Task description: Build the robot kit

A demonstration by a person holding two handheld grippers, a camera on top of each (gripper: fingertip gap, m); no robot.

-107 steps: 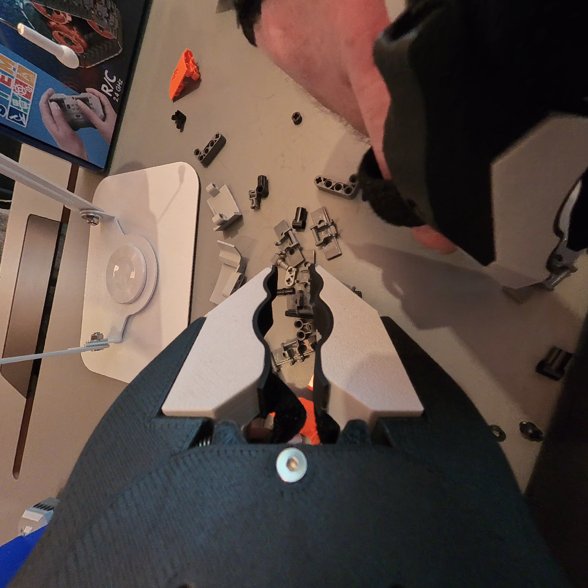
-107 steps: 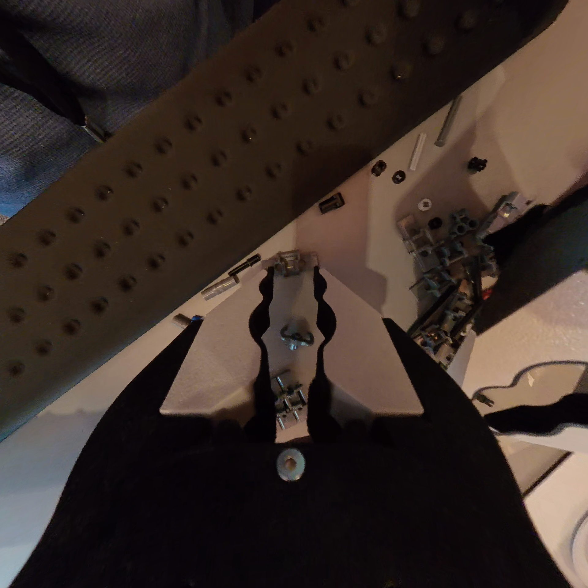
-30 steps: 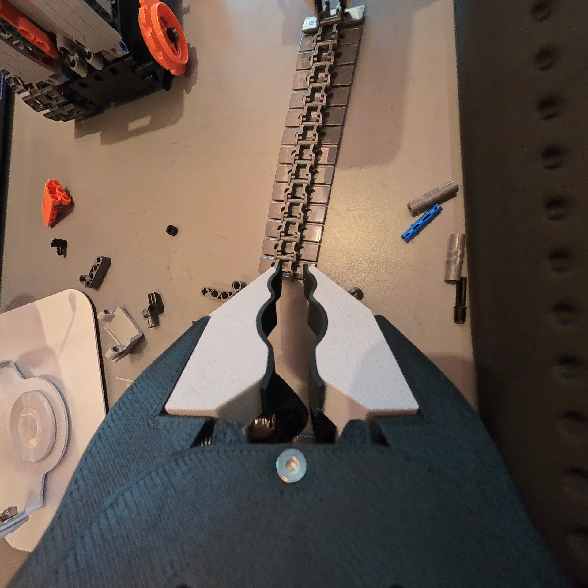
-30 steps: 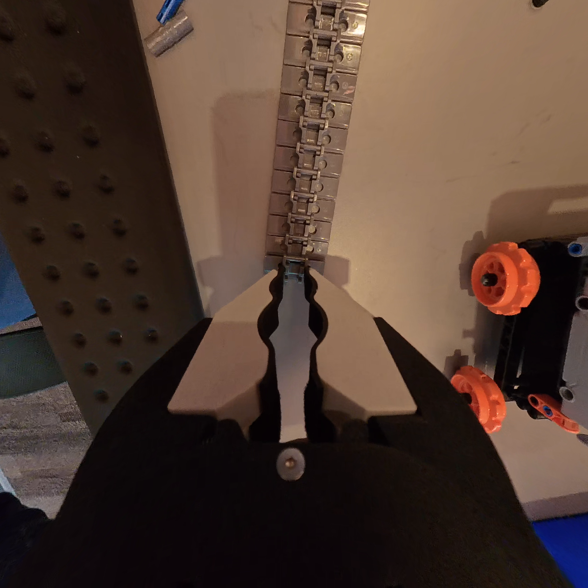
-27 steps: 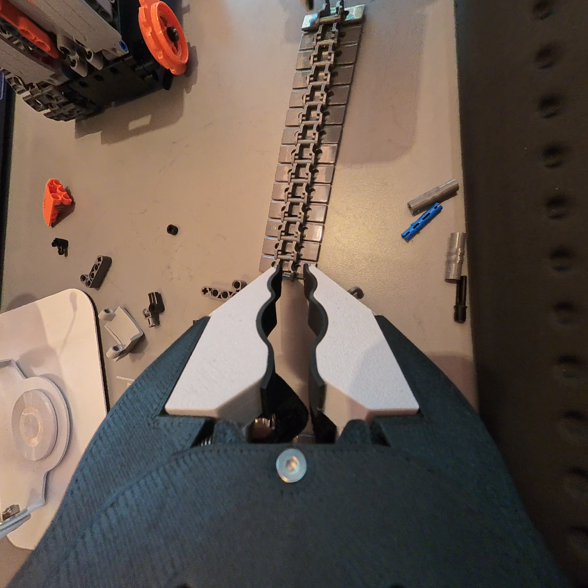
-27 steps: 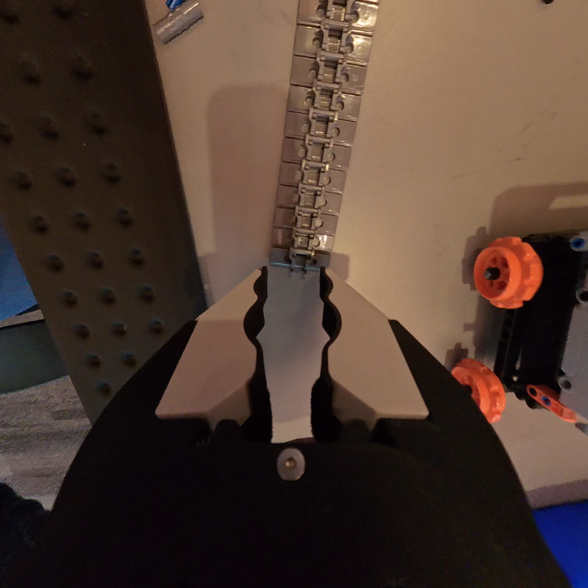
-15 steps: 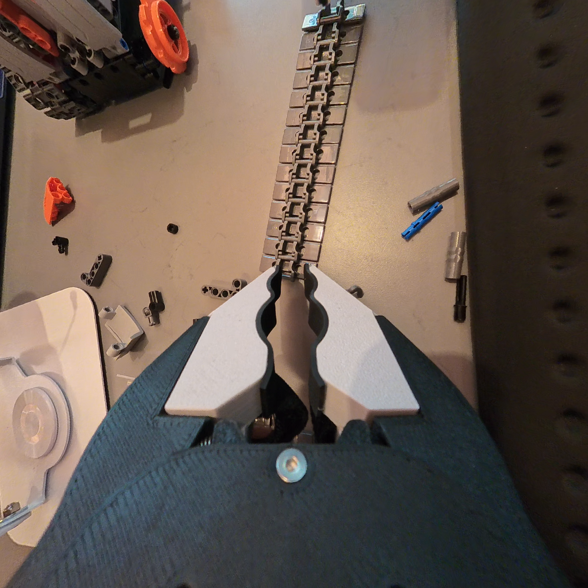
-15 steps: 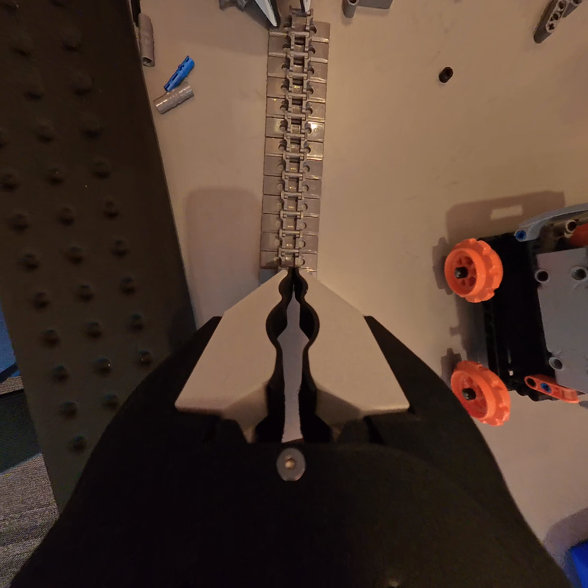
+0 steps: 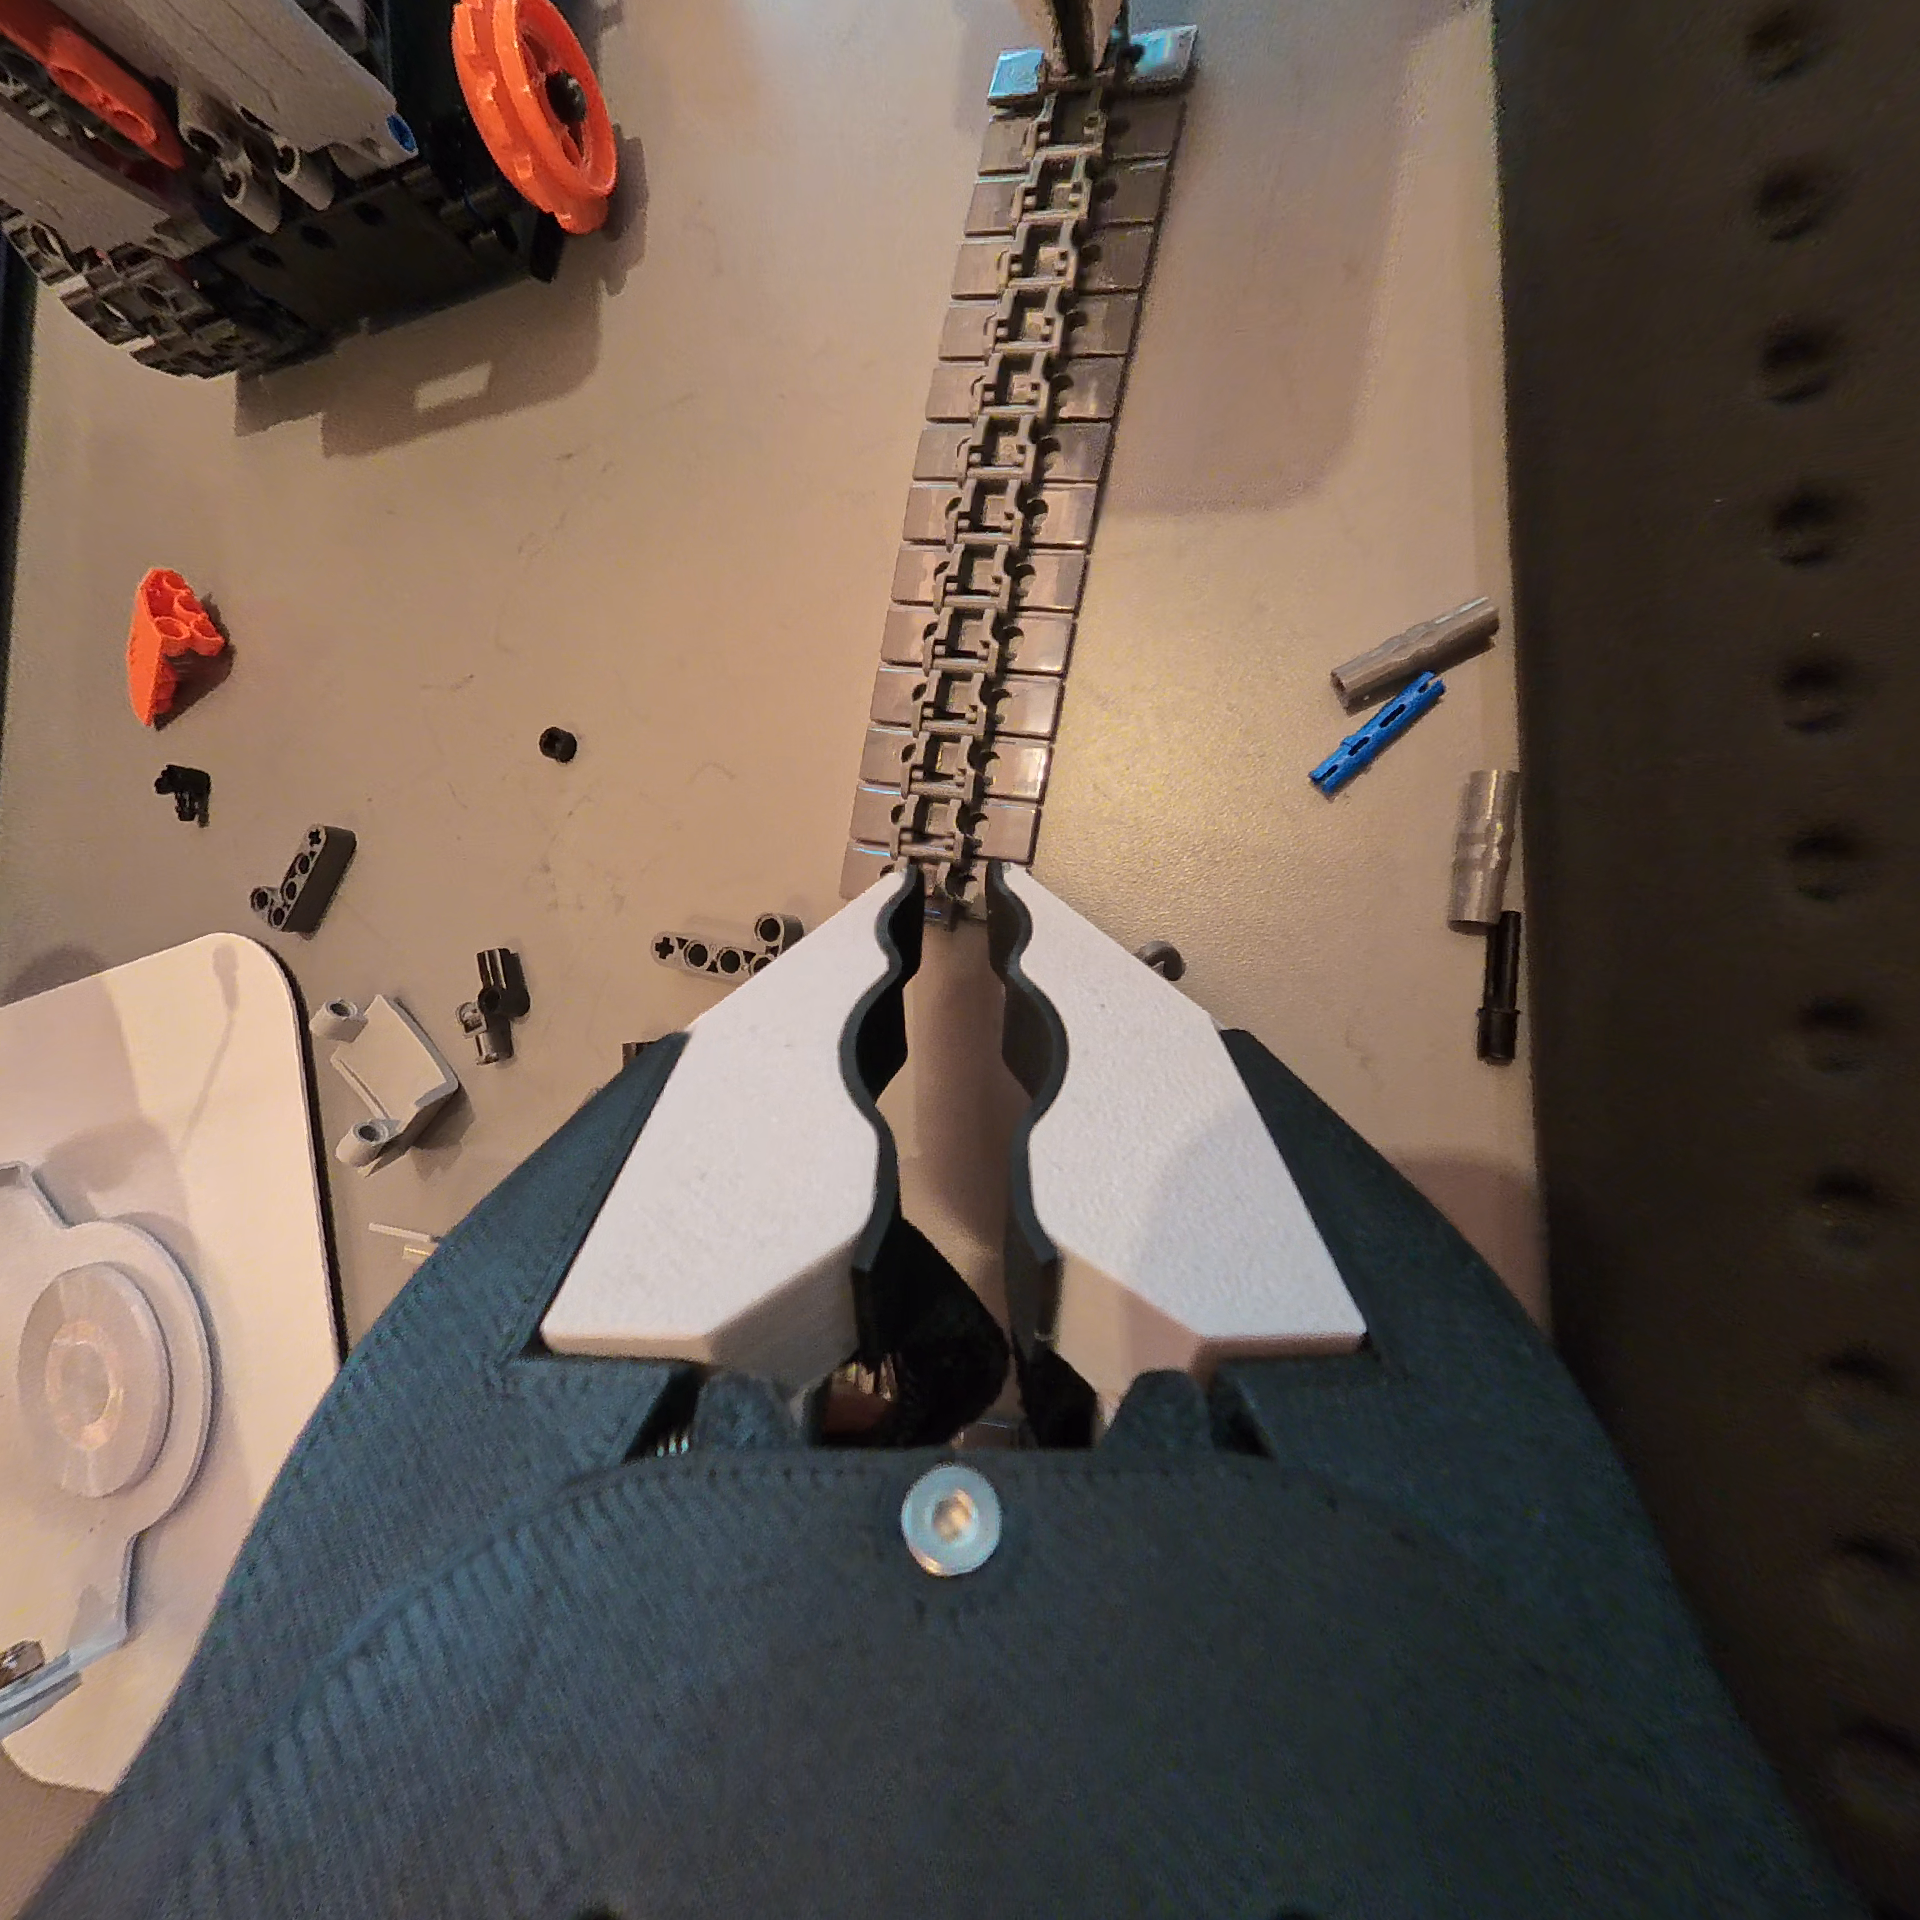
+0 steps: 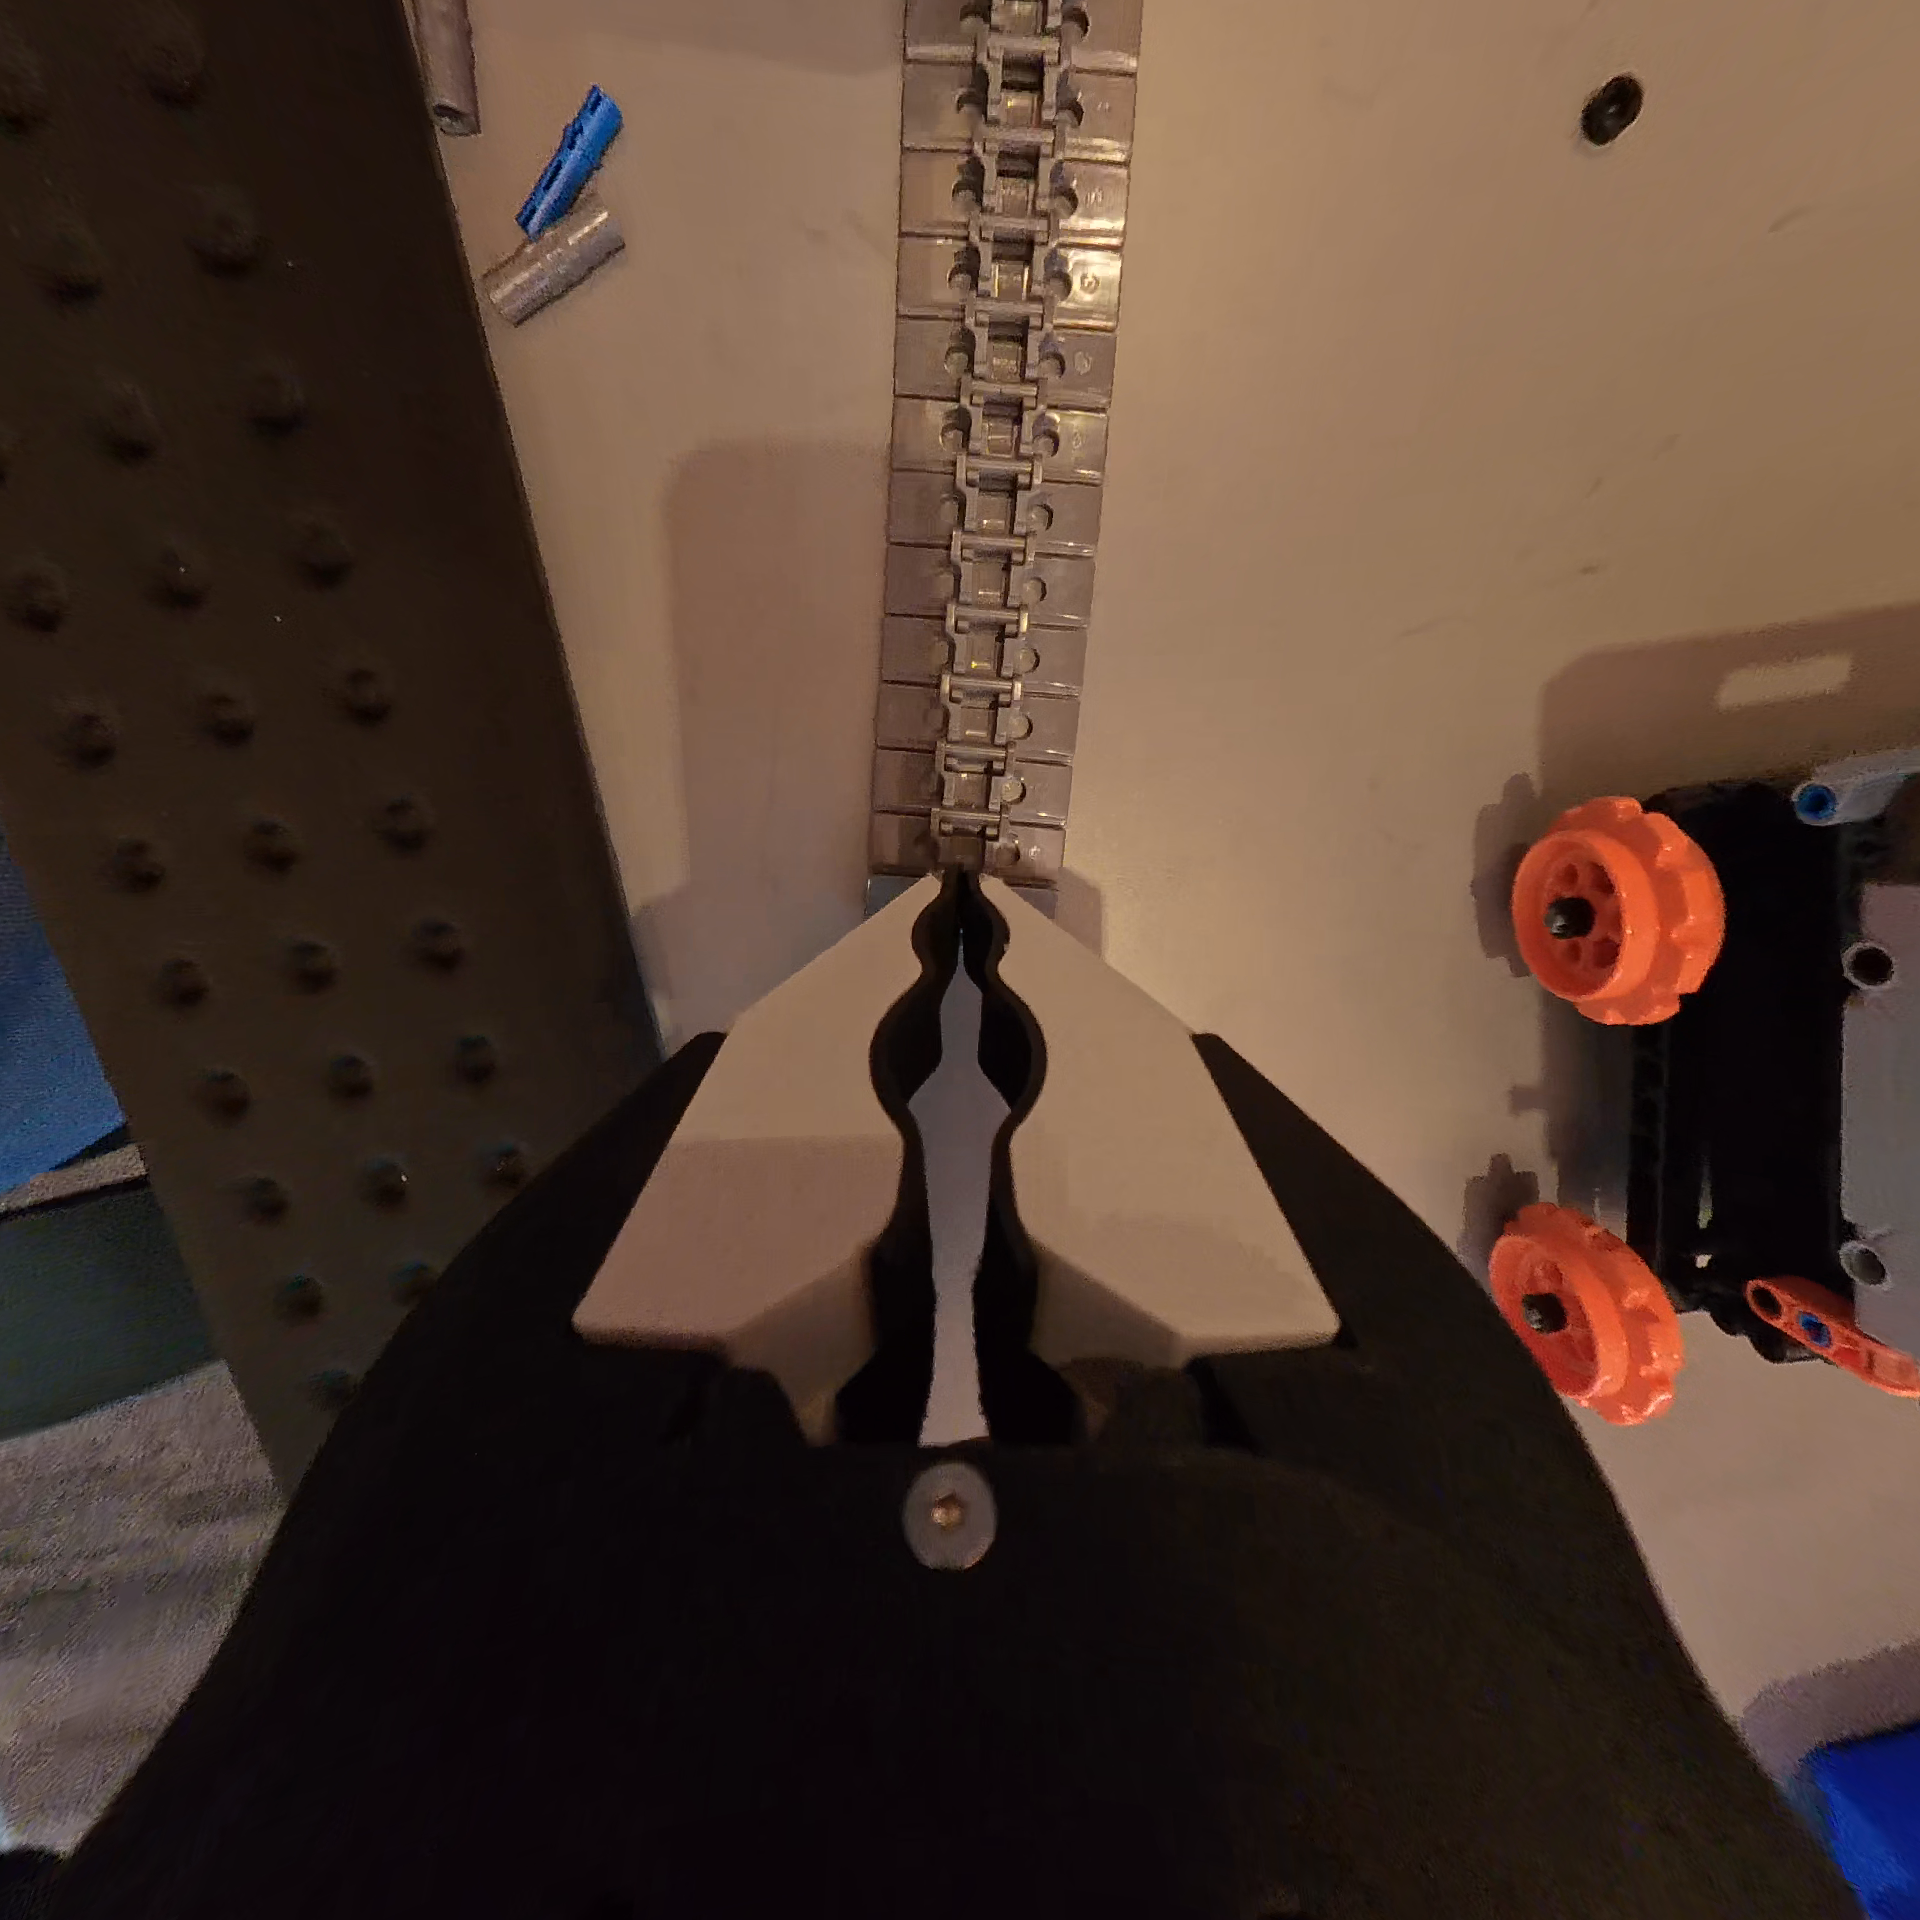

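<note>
My jaws pinch both ends of the track [image 9: 1006, 540]: left gripper [image 9: 954, 896] clamped on the near link, right gripper [image 10: 961, 883] on the far one, its length running straight between them mid-table [image 9: 623, 499].

I see through two wrist cameras, each looking steeply down along its own fingers, close above the worktop [image 9: 623, 540]. The left view faces one end of a grey track [image 9: 997, 540]; the right view faces the opposite end of that track [image 10: 997, 468]. Both share the track, the wheeled model [image 9: 260, 177] [image 10: 1714, 1091] and the studded dark strip [image 9: 1714, 831] [image 10: 229, 623] along the worktop's edge.
</note>
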